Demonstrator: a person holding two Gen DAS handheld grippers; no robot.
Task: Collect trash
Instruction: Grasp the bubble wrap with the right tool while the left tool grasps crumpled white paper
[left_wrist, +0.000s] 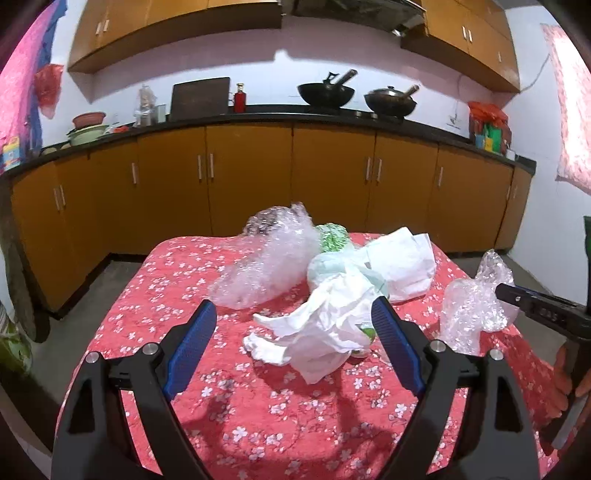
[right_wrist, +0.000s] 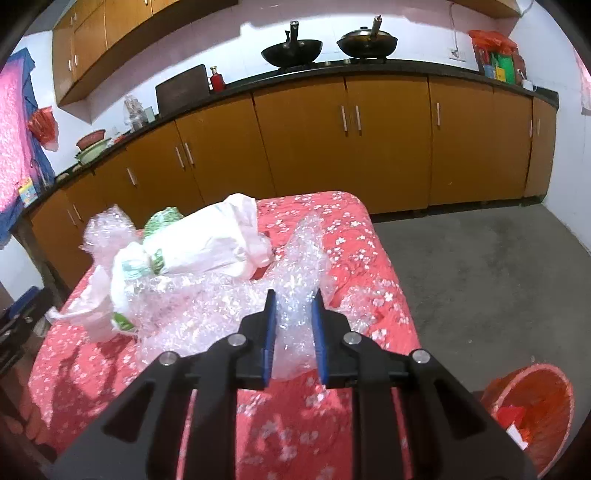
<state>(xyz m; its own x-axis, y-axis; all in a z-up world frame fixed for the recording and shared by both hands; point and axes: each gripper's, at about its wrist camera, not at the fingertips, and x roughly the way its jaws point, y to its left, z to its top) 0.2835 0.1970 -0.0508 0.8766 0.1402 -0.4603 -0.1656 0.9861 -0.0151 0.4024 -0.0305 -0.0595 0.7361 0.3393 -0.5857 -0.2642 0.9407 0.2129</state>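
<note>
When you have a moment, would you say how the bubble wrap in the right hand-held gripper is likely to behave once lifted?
The bubble wrap is crumpled and thin, so probably floppy and very light. The right hand-held gripper pinches only a small fold, so the rest will likely trail and may drag the white plastic bag beside it.

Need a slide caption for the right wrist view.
Right tool shut on bubble wrap over the floral tablecloth, red bin waiting below.
</note>
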